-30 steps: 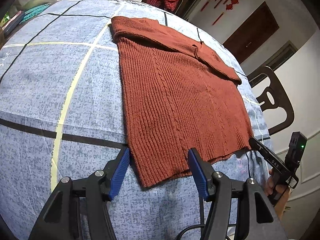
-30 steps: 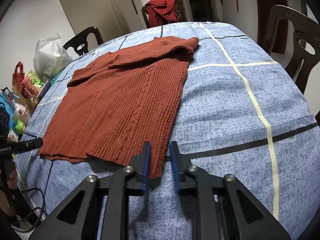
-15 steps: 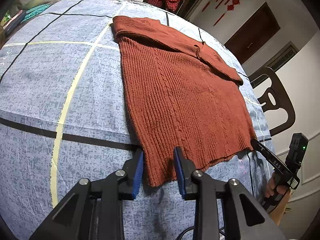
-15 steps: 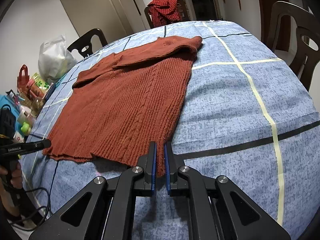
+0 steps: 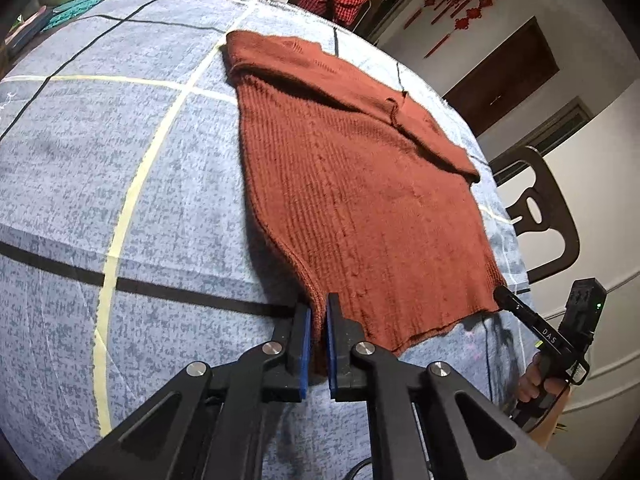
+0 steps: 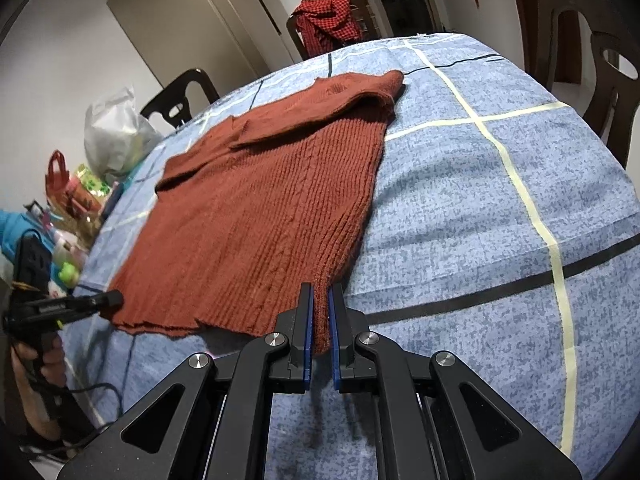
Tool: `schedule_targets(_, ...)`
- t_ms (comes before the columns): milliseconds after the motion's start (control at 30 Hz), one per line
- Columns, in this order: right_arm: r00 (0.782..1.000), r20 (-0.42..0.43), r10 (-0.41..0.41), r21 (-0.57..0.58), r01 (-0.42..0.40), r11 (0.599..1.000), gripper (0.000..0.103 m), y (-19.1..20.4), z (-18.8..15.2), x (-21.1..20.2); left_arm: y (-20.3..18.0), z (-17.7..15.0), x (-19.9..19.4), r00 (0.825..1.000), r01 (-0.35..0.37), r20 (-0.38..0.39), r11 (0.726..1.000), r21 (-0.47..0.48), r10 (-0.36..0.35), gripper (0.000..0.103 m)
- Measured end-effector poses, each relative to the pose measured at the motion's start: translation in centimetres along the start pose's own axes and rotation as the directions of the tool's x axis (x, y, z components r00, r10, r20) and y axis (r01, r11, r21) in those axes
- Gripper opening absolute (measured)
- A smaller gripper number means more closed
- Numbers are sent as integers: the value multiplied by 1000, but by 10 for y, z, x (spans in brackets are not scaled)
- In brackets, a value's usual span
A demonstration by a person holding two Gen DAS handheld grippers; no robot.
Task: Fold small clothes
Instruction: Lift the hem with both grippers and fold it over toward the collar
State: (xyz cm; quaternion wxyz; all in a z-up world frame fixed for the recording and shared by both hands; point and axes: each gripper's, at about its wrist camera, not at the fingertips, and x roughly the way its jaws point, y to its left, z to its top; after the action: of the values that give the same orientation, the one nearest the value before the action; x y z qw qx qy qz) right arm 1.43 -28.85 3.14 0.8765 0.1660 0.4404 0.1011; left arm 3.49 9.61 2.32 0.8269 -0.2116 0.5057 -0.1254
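A rust-brown knitted sweater [image 5: 360, 184] lies flat on the blue checked tablecloth [image 5: 100, 168], its sleeves folded across the far end. My left gripper [image 5: 319, 312] is shut on the sweater's near left hem corner, which is lifted slightly. In the right wrist view the sweater [image 6: 260, 208] spreads to the left, and my right gripper [image 6: 318, 300] is shut on its near right hem corner. The right gripper also shows at the left wrist view's right edge [image 5: 504, 296], and the left gripper at the right wrist view's left edge [image 6: 108, 300].
Dark chairs [image 6: 580, 40] stand around the table; one at the far end holds a red checked cloth [image 6: 328, 20]. A white plastic bag [image 6: 116, 132] and small clutter [image 6: 72, 196] sit at the table's left side. A cable [image 6: 96, 388] hangs there.
My left gripper closed from wide open onto the hem corner and raised it a little. My right gripper tightened shut on its corner.
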Motion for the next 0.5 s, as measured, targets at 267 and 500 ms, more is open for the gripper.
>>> schedule_targets(267,1000,20,21,13,-21,1000,7,1,9,-5,-2,13,-7,999,37,32,999,-9,-37,8)
schedule_targets(500,998,41,41,21,-42,999,7,1,20,-8,-3,27,-10,996,62,64,998,-12,-61,8)
